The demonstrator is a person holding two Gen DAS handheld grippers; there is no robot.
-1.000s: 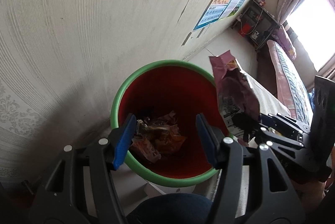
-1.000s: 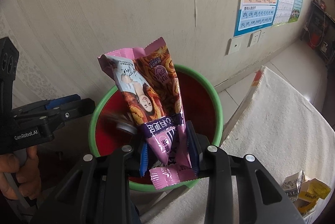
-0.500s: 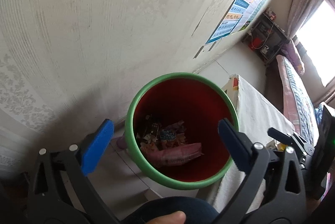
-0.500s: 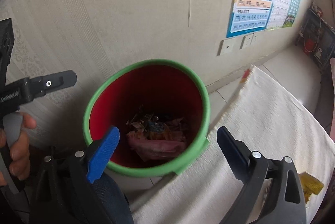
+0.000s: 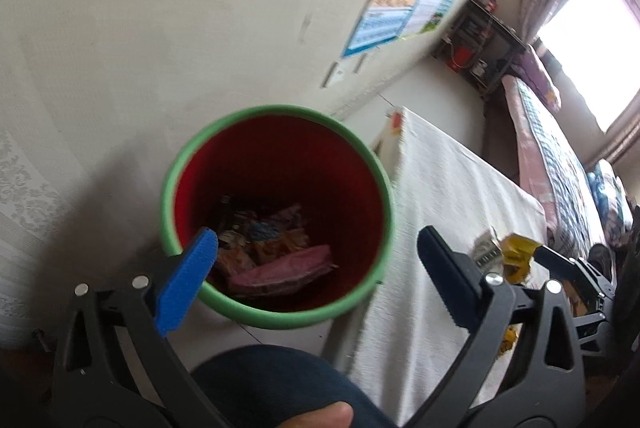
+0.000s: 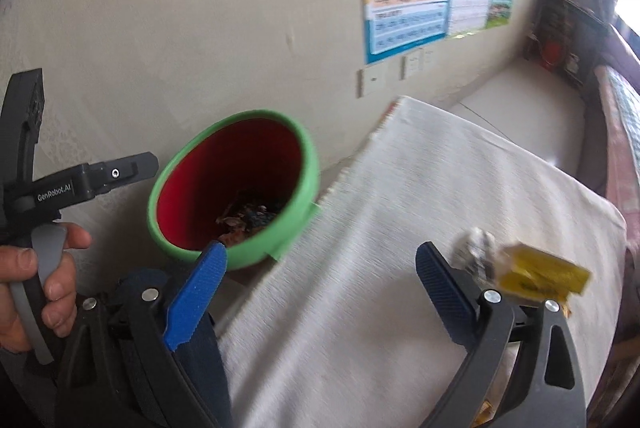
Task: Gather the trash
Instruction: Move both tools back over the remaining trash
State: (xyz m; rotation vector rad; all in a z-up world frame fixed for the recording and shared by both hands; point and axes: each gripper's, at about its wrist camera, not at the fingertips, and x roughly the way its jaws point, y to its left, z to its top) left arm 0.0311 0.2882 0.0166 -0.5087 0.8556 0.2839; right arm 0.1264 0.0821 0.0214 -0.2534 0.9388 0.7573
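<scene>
A red bin with a green rim point(image 5: 280, 110) stands on the floor by the wall. Snack wrappers lie in it, a pink bag point(image 5: 280, 270) on top. My left gripper point(image 5: 316, 262) hangs open and empty over the bin's near side. My right gripper point(image 6: 320, 288) is open and empty over the white tablecloth point(image 6: 360, 228), to the right of the bin point(image 6: 308, 164). A yellow carton point(image 6: 540, 276) and a crumpled grey-white pack point(image 6: 476, 248) lie on the cloth just beyond its right finger. Both show in the left wrist view too, the carton point(image 5: 516, 254) and the pack point(image 5: 486, 248).
A hand point(image 6: 36, 288) holds the left gripper's handle at the left edge of the right wrist view. The wall carries posters point(image 6: 408, 8) and sockets point(image 6: 372, 80). A dark shelf point(image 5: 476, 40) and a bed point(image 5: 560, 156) stand beyond the table.
The right gripper let go of the pink snack bag, which dropped into the bin. Both grippers opened wide and drew back to the right, towards the table.
</scene>
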